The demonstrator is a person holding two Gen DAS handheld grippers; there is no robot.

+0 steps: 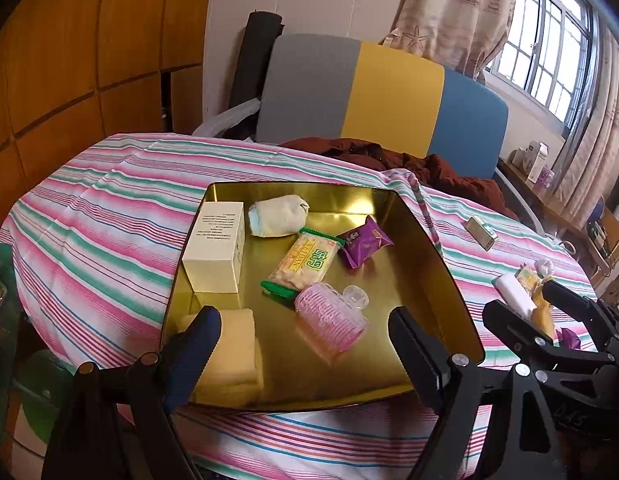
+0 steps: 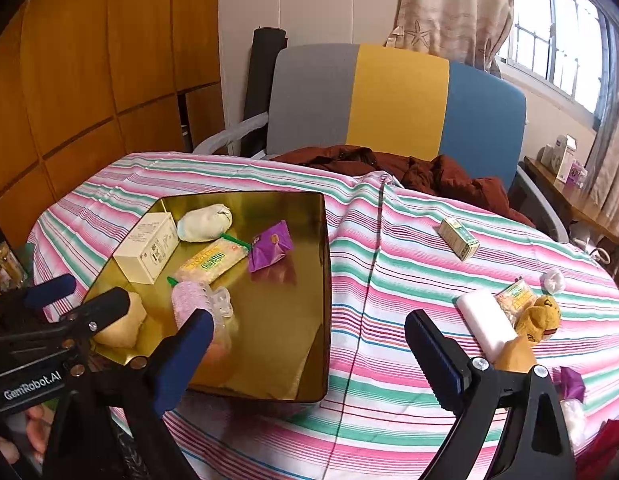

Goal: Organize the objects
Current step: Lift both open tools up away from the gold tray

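A gold metal tray (image 1: 389,280) (image 2: 277,320) sits on the striped tablecloth. It holds a cream box (image 1: 215,246), a rolled white cloth (image 1: 275,216), a green cracker packet (image 1: 305,260), a purple snack packet (image 1: 363,242), a pink hair roller (image 1: 329,316) and a pale yellow pad (image 1: 233,344). My left gripper (image 1: 305,344) hovers open over the tray's near end, empty. To the tray's right, my right gripper (image 2: 309,352) stands open and empty above the cloth. Loose on the cloth lie a small green box (image 2: 458,244), a white block (image 2: 485,322), a cracker packet (image 2: 515,298) and a mustard sock (image 2: 537,320).
A crumpled white wad (image 2: 552,280) and a purple packet (image 2: 571,382) lie near the table's right edge. Behind the table a grey, yellow and blue chair (image 2: 397,96) holds a dark red jacket (image 2: 429,172). Wooden cabinets stand on the left, a window on the right.
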